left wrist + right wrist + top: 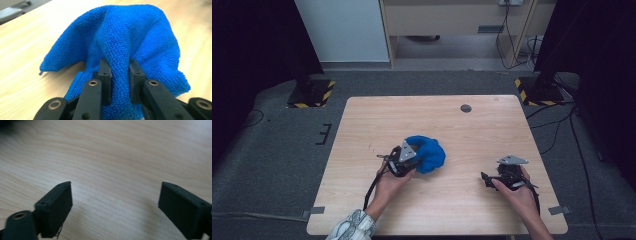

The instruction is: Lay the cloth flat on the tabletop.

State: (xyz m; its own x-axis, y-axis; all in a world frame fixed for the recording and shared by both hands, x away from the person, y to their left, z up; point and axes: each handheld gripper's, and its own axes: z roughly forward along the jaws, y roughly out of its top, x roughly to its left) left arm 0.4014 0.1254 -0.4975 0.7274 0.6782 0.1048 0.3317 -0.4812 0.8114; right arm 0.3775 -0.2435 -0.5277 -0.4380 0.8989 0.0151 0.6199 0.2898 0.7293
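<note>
High view: light wooden table (362, 210), blue microfibre cloth (429, 152) bunched up near the middle, slightly left of centre. Left gripper (404, 161) sits right against the cloth's left edge, held by the left hand (391, 186); patterned sleeve (352, 227) at the bottom edge. Right gripper (499, 177) is well apart from the cloth, over bare wood near the table's right side, in the right hand (517, 192). Small dark round spot (466, 108) on the tabletop near the far edge.

Left gripper view: left gripper (119, 75) jaws narrow, pinching a raised ridge of the blue microfibre cloth (125, 37) between them. Cloth fans out ahead and to both sides, one corner (43, 67) lying flat on the table (22, 45).

Right gripper view: right gripper (115, 207) jaws wide apart, nothing between them, just wood grain of the table (112, 157) below.
</note>
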